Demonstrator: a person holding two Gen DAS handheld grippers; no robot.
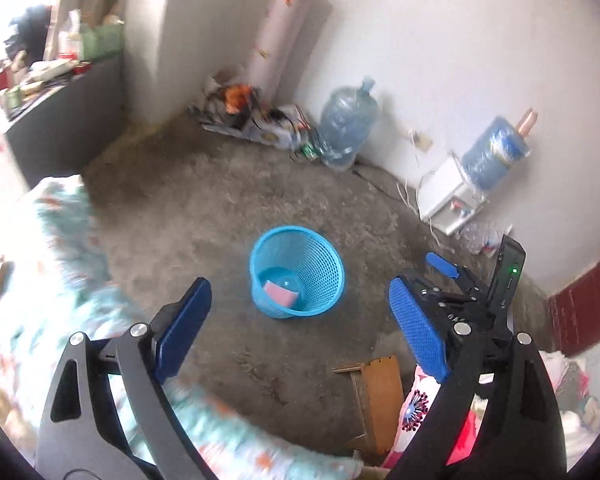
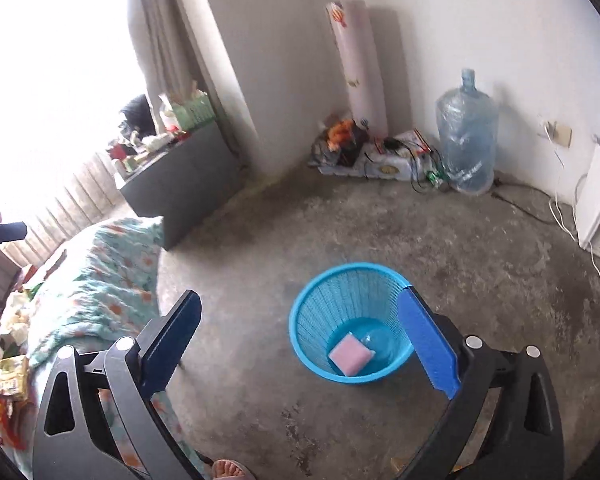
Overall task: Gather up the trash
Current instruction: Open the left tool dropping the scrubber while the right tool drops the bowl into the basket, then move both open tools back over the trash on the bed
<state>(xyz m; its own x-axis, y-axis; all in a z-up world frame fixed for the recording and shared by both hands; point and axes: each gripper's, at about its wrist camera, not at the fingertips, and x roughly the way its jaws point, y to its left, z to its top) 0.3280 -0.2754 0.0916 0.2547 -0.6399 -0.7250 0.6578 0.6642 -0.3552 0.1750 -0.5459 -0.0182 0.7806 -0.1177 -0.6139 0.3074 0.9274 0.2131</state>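
While you hold both claws above the concrete floor [image 2: 380, 232], each one hangs released with nothing between its blue pads: your left claw [image 1: 300, 328] spreads wide over the blue mesh wastebasket [image 1: 324, 280], and your right claw [image 2: 312, 344] frames the same wastebasket [image 2: 320, 312] from closer in, its right pad overlapping the rim. Inside the basket, a pink sponge [image 2: 350, 356] lies flat on the bottom, touching a clear rounded plastic piece [image 2: 380, 342] just beside it. To your left, the bed with a floral quilt [image 2: 100, 280] carries wrappers and scraps [image 2: 10, 372] near its lower edge. Against the far wall stand a large water jug [image 2: 466, 140], a rolled mat [image 2: 360, 68] and a heap of clutter [image 2: 364, 148]. A white water dispenser [image 1: 452, 196] sits further right, and a small wooden stool [image 1: 376, 400] stands near your left claw.
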